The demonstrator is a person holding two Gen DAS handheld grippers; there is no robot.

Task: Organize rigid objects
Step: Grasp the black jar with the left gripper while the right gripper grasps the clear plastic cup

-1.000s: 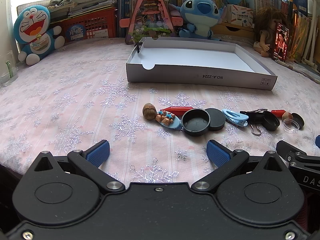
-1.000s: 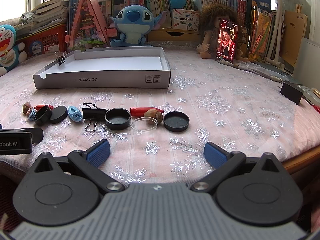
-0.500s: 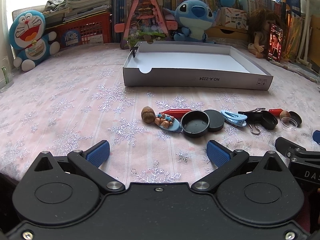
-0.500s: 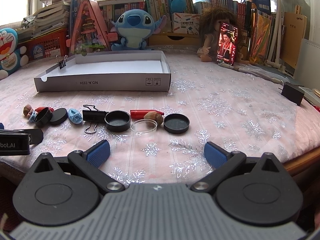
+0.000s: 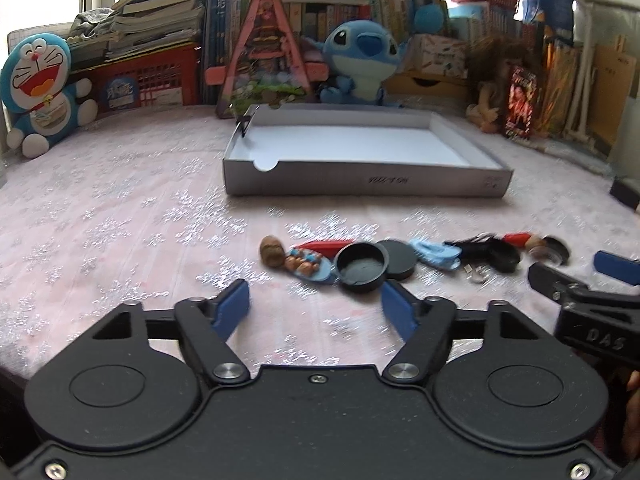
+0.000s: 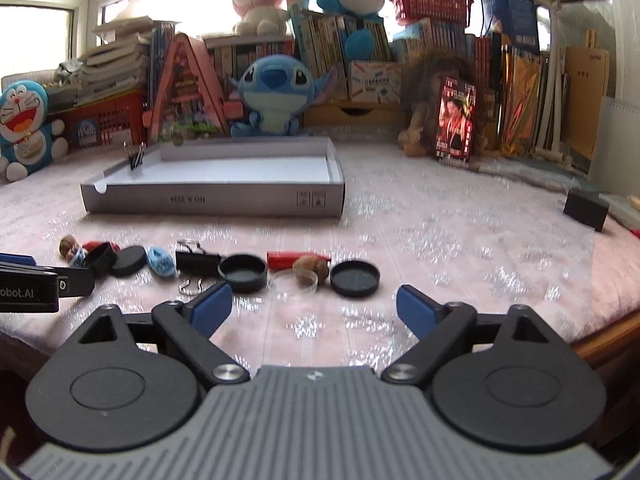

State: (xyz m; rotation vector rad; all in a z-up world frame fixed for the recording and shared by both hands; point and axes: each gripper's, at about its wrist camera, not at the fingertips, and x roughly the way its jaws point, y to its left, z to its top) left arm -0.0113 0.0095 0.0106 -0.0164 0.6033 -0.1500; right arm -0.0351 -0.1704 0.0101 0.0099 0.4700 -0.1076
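The left gripper (image 5: pixel 314 306) hangs low over the pink cloth (image 5: pixel 120 216), its jaws half open and just now closing in, with nothing between the blue pads (image 5: pixel 232 308). At its 1 o'clock sits a black cap (image 5: pixel 362 266), open side up, touching a flat black lid (image 5: pixel 398 258) at its 3 o'clock. At the cap's 9 o'clock lie a small figure clip (image 5: pixel 308 264) and a brown nut (image 5: pixel 272 250); a red tube (image 5: pixel 328 245) shows behind them.

The right gripper (image 6: pixel 314 312) has jaws still fairly wide, also just closing, and empty. Just ahead, from 11 to 1 o'clock, lie a binder clip (image 6: pixel 196 260), a second black cap (image 6: pixel 243 272), a clear dish (image 6: pixel 294 282) touching another nut (image 6: pixel 310 270), and a black lid (image 6: pixel 355 278). A pale blue clip (image 6: pixel 160 262) lies further toward 10 o'clock.

Beyond the row, at 12 o'clock, stands the grey box (image 6: pixel 216 200), holding nothing but a small clip (image 6: pixel 136 158) on its left wall. Plush toys (image 6: pixel 276 96) and books (image 6: pixel 332 48) (somewhat blurred) line the back.
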